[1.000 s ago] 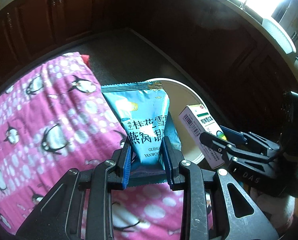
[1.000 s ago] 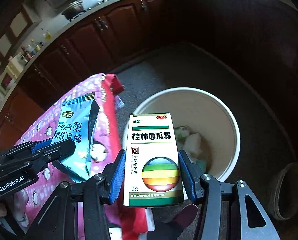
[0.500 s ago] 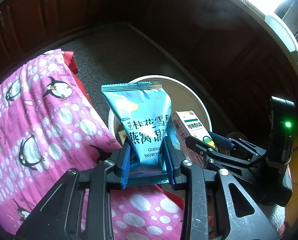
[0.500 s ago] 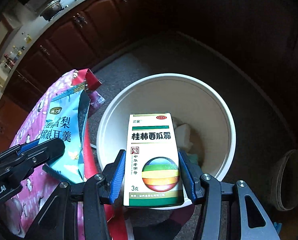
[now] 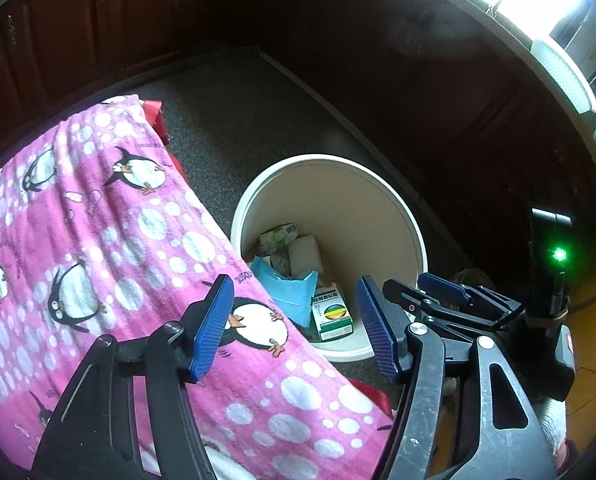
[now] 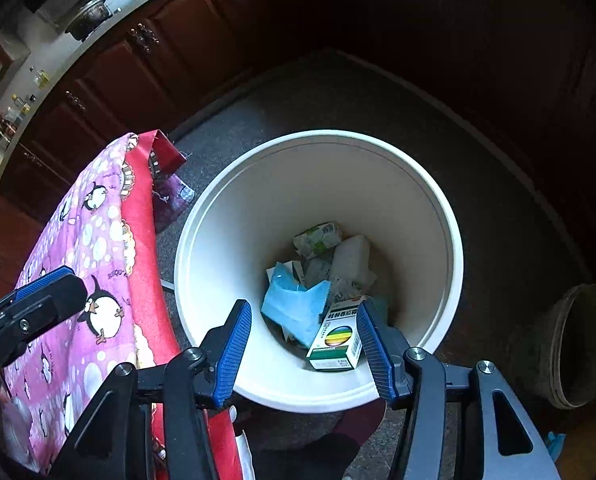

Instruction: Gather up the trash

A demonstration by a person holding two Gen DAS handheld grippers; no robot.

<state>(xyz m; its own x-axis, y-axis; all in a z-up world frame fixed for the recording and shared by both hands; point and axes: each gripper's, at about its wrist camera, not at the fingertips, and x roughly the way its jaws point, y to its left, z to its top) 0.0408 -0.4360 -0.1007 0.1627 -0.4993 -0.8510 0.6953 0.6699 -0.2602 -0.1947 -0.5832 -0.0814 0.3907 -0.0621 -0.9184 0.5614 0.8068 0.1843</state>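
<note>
Trash: blue snack packet and green-and-white carton, both lying among wrappers at the bottom of the white bin, carton touching the packet. Step in hand: release; best finished by lifting both tools straight clear of the rim. Left gripper: jaws opening, nothing between them, angled steeply down beside the pink penguin cloth. Right gripper: jaws opening, empty, pitched down over the bin
</note>
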